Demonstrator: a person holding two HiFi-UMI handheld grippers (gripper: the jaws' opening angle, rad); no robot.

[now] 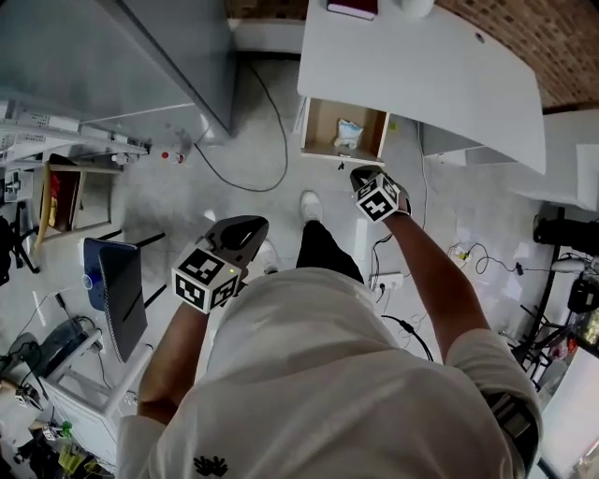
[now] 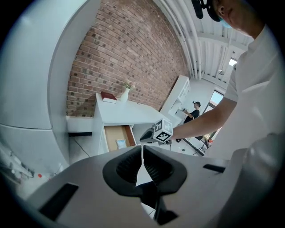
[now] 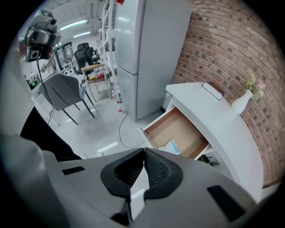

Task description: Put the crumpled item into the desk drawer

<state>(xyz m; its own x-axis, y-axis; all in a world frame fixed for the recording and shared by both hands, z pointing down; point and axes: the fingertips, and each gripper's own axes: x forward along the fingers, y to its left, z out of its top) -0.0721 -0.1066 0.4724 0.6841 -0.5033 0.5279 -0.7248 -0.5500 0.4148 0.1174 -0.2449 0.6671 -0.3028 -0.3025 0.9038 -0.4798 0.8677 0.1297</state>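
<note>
The white desk [image 1: 421, 65] has its wooden drawer [image 1: 321, 122] pulled open. A crumpled pale blue-white item [image 1: 348, 134] lies inside it toward the right. My right gripper [image 1: 359, 173] hovers just in front of the drawer's front edge, shut and empty. Farther back and to the left, over the floor, my left gripper [image 1: 251, 226] is also shut with nothing in it. The right gripper view shows the drawer [image 3: 176, 128] and the crumpled item [image 3: 170, 145] just beyond the closed jaws [image 3: 143, 151]. The left gripper view shows its closed jaws [image 2: 142, 149], the drawer [image 2: 113, 133] and the item [image 2: 120, 143].
A tall grey fridge [image 1: 140, 56] stands left of the desk. A dark chair [image 1: 117, 290] sits at the left and cables [image 1: 267, 140] trail over the floor. A book [image 1: 353, 7] and a vase [image 3: 242, 101] rest on the desk. A power strip [image 1: 388, 279] lies near my feet.
</note>
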